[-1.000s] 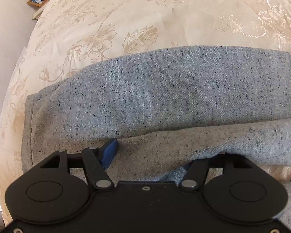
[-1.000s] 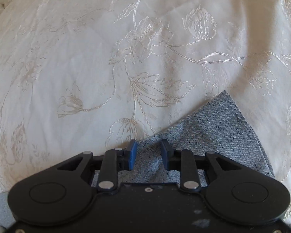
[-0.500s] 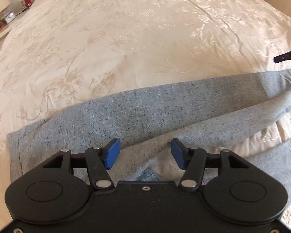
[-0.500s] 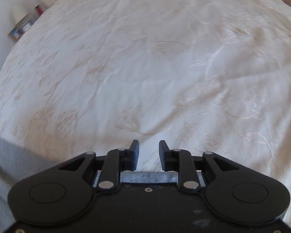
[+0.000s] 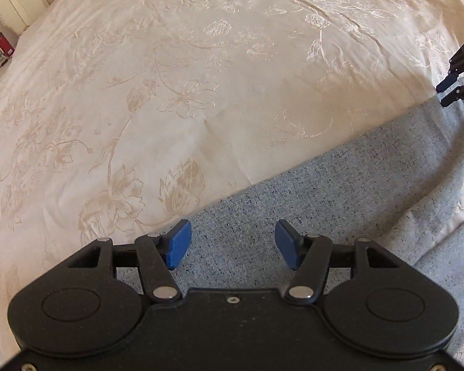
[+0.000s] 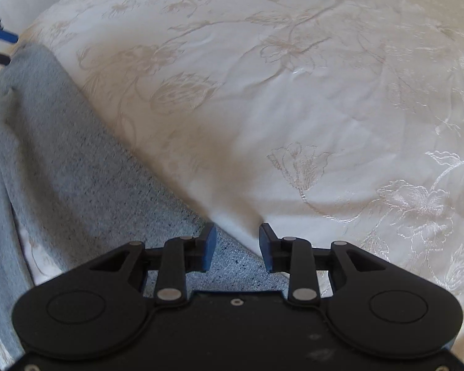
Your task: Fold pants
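Grey speckled pants point(image 5: 340, 191) lie stretched out on a cream floral bedspread point(image 5: 201, 92). In the left wrist view my left gripper point(image 5: 230, 244) is open and empty, held just above one end of the pants. The right gripper point(image 5: 448, 89) shows at the far right edge, by the other end. In the right wrist view my right gripper point(image 6: 236, 245) is open and empty over a corner of the pants point(image 6: 62, 167), which run away to the upper left. The left gripper's fingertips point(image 6: 3, 35) show at the far left edge there.
The bedspread point(image 6: 294, 92) stretches wide beyond the pants. A bedside area with a red object point(image 5: 3, 43) and a pale door point(image 5: 18, 3) lies at the far upper left.
My left gripper let go of the pants and lifted away, open. My right gripper opened and let go of the pant corner. Both cameras swung towards each other along the pants.
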The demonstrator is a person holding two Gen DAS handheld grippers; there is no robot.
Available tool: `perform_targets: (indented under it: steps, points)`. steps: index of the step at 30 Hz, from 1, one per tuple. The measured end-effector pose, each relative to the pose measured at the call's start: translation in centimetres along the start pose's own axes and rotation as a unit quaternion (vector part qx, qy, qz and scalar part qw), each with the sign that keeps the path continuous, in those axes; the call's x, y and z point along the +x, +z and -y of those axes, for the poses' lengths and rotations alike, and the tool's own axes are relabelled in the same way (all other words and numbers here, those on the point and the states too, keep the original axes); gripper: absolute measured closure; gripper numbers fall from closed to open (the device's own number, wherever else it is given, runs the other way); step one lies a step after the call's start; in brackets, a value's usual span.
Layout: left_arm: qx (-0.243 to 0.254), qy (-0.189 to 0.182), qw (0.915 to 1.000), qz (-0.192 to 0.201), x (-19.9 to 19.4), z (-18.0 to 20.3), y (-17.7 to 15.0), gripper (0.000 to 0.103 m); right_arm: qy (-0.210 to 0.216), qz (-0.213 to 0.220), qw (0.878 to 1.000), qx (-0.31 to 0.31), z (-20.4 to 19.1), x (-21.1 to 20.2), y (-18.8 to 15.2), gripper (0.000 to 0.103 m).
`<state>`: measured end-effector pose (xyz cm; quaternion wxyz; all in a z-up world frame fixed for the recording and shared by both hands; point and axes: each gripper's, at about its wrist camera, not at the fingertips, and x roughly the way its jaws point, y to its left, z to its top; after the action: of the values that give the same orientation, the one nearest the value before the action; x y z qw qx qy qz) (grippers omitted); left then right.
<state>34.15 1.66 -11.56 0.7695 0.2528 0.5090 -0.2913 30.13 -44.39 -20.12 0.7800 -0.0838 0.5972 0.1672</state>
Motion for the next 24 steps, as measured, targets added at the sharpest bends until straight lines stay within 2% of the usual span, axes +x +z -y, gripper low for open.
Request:
perform_targets:
  steps: [3,6,9,10,11,12,14,15,18,20,21,22,24]
  points:
    - [0.010,-0.003,0.9999,-0.010,1.1,0.2,0.0,0.039,0.029,-0.030,0.999,-0.035,-0.5,1.0,-0.1,0.067]
    - [0.030,0.001,0.9994,-0.017,2.2,0.5,0.2,0.039,0.031,-0.051,0.995,-0.077,-1.3,2.0,-0.1,0.064]
    - [0.031,0.014,0.9994,-0.012,2.8,0.4,0.3,0.039,0.027,-0.071,0.994,-0.073,-1.3,2.6,0.4,0.066]
    - [0.026,0.016,0.9995,-0.008,2.9,0.2,0.4,0.039,0.014,-0.076,0.995,-0.059,-1.3,2.7,0.6,0.077]
    - [0.019,0.018,0.9996,-0.003,2.9,0.0,0.4,0.039,0.004,-0.074,0.996,-0.056,-1.5,2.5,0.7,0.100]
    - [0.013,0.019,0.9997,0.002,2.9,-0.3,0.4,0.039,-0.017,-0.060,0.995,-0.076,-2.1,2.0,0.6,0.102]
    - [0.006,0.023,0.9997,0.010,3.0,-0.7,0.4,0.039,-0.065,-0.034,0.990,-0.118,-3.3,0.9,0.5,0.103]
    - [0.007,0.025,0.9996,0.010,3.1,-0.7,0.5,0.039,-0.086,-0.019,0.989,-0.117,-3.3,0.5,0.5,0.103]
    - [0.017,0.025,0.9996,-0.002,3.8,-0.7,0.5,0.039,-0.127,0.019,0.990,-0.053,-1.6,0.3,1.3,0.103]
    - [0.032,0.024,0.9991,-0.016,4.4,-0.4,0.6,0.039,-0.111,0.014,0.993,-0.026,-1.0,0.9,1.6,0.102]
    - [0.040,0.026,0.9985,-0.025,4.6,-0.3,0.5,0.039,-0.106,0.017,0.994,-0.036,-1.0,1.0,1.5,0.102]
    - [0.050,0.028,0.9978,-0.034,4.9,-0.1,0.4,0.039,-0.106,0.018,0.993,-0.048,-1.1,0.8,1.4,0.097]
    - [0.072,0.029,0.9960,-0.044,5.4,0.1,0.0,0.038,-0.077,0.022,0.996,-0.041,-0.3,-0.2,1.1,0.089]
